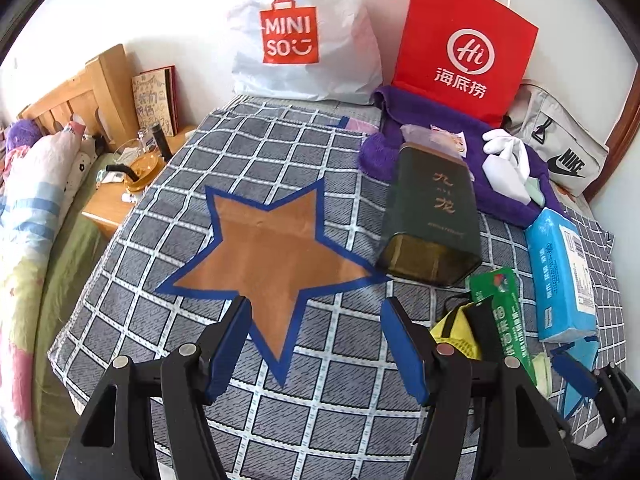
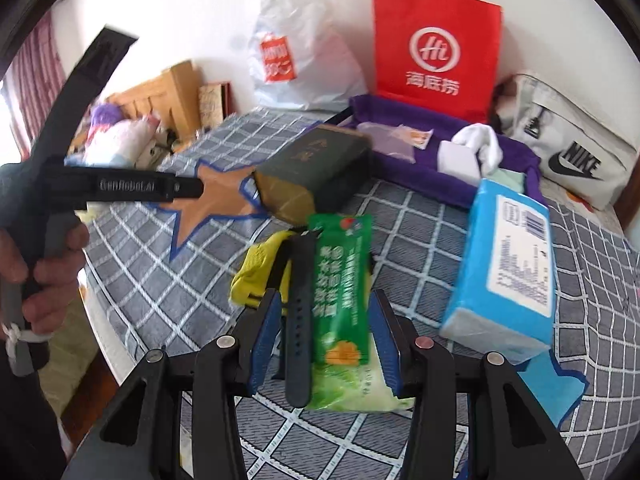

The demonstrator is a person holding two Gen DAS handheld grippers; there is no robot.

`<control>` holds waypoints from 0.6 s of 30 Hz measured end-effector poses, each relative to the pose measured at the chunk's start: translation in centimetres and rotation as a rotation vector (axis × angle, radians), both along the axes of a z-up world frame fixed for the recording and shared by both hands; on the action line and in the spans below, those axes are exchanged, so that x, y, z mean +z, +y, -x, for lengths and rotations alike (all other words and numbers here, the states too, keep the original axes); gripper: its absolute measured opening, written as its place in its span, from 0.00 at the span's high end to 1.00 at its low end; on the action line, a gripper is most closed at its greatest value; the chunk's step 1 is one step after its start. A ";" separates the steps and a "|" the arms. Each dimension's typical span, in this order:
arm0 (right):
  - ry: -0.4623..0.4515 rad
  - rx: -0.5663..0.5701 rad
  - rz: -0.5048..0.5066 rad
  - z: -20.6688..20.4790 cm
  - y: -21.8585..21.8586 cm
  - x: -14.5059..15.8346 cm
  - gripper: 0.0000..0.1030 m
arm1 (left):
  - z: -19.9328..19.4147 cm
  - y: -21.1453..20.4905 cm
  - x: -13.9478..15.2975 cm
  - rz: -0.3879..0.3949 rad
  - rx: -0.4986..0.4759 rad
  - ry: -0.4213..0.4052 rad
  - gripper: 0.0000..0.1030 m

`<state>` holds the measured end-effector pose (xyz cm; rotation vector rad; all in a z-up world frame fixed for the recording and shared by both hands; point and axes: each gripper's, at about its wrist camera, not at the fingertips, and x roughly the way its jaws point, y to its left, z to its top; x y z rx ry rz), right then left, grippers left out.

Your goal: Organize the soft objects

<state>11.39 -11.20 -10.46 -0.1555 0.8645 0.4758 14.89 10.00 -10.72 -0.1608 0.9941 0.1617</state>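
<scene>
Two soft things, a green packet and a dark strap, lie on the checked bed cover between the pads of the right gripper, whose jaws stand apart with neither pad seen pressing on them, and a yellow cloth lies just to their left. Beside them rest a blue tissue pack and a dark green tin on its side, with a purple towel behind. Over the brown star, the left gripper hangs with jaws apart and empty, a hand gripping its handle.
</scene>
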 end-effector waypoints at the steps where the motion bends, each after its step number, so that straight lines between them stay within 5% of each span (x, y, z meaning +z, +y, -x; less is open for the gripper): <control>1: -0.001 0.007 0.027 0.1 0.6 -0.4 0.56 | 0.1 0.2 -0.4 0.007 0.001 0.005 0.37; 10: 0.007 0.024 0.180 -0.6 3.6 -3.8 0.58 | -0.3 1.2 -2.1 0.007 -0.018 0.032 0.37; 13: 0.010 0.031 0.192 -0.9 3.8 -4.2 0.85 | -0.5 1.7 -2.1 0.023 -0.012 0.031 0.37; 18: 0.030 0.042 0.122 -0.9 2.9 -3.0 0.94 | -0.4 1.5 -2.1 0.021 -0.025 0.030 0.37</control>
